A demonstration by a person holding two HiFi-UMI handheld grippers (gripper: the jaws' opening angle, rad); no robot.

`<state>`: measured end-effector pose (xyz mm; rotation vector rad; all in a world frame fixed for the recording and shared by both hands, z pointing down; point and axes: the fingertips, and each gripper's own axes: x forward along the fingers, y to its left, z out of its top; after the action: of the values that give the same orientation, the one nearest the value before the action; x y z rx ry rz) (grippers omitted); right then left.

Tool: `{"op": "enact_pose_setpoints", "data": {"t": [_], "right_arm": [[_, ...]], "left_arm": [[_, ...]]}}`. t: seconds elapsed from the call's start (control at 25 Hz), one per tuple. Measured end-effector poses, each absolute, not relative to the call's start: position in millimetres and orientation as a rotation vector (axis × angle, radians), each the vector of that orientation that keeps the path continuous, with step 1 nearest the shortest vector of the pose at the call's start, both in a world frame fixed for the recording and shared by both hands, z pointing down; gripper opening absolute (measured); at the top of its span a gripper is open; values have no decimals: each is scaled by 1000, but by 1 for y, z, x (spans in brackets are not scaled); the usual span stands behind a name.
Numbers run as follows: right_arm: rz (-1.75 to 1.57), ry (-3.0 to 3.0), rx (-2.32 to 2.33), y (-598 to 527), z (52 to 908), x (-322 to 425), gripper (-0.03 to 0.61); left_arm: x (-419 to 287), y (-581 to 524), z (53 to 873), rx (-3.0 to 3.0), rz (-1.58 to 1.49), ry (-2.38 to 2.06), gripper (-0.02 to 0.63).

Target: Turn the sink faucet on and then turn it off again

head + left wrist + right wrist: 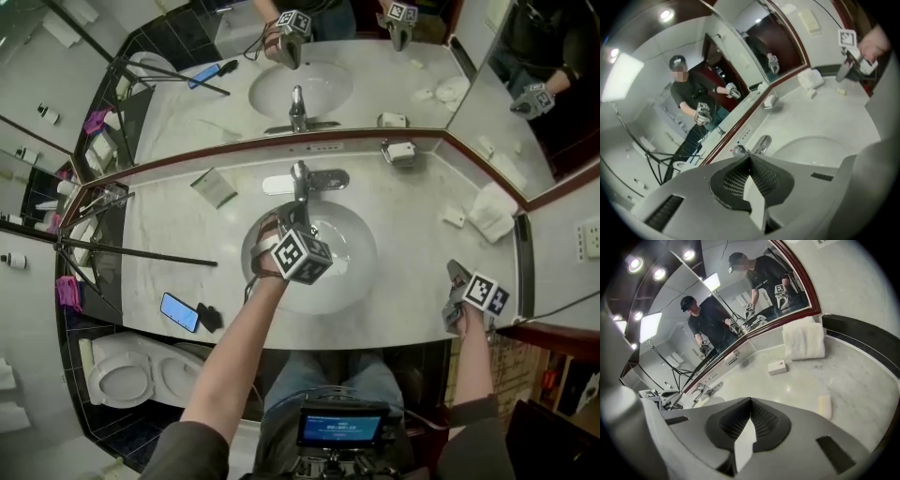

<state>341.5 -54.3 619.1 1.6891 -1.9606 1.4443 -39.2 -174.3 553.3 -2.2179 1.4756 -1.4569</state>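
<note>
At the far left of the counter (412, 281) a phone (178, 311) is lying with its screen glowing blue, and a small packet (215, 187) is sitting nearer the mirror (375, 84). In the middle, the faucet (300, 178) is standing at the back rim of the sink (361, 281), its spout reaching out over the basin. The left hand-held gripper (749, 158) is hovering above the basin, in front of the faucet. Its 2 jaws are meeting with nothing between them, and the faucet is showing just beyond their tips.

Further right, a soap dish (400, 151) is sitting by the mirror, while a small white box (777, 367) and a folded white towel (804, 341) are resting toward the counter's right end. The right hand-held gripper (751, 399) is hanging over the counter's front right part, well apart from the sink. Its 2 jaws are likewise closed on nothing, and a pale soap bar (824, 406) is lying just beside them.
</note>
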Motion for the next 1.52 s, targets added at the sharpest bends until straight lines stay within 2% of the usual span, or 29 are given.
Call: {"op": "enact_pose_setpoints", "data": {"t": [0.24,0.56,1.12,1.52], "right_arm": [[1408,-1949,1627,-47,622,334,6],[1346,-1916,1590,-44,628,338,6],[1341,-1902,1631,-30,625,357,6],[1366,-1882,1655,-19,628,366,6]], "left_arm": [[-17,-149,505,-2741,-1208,1696,0],[-6,-122,433,-2993,-925,1765,0],[-51,-100,397,-3007,-707,1864,0],[-65,-92,406,-2989,-661,1924,0]]}}
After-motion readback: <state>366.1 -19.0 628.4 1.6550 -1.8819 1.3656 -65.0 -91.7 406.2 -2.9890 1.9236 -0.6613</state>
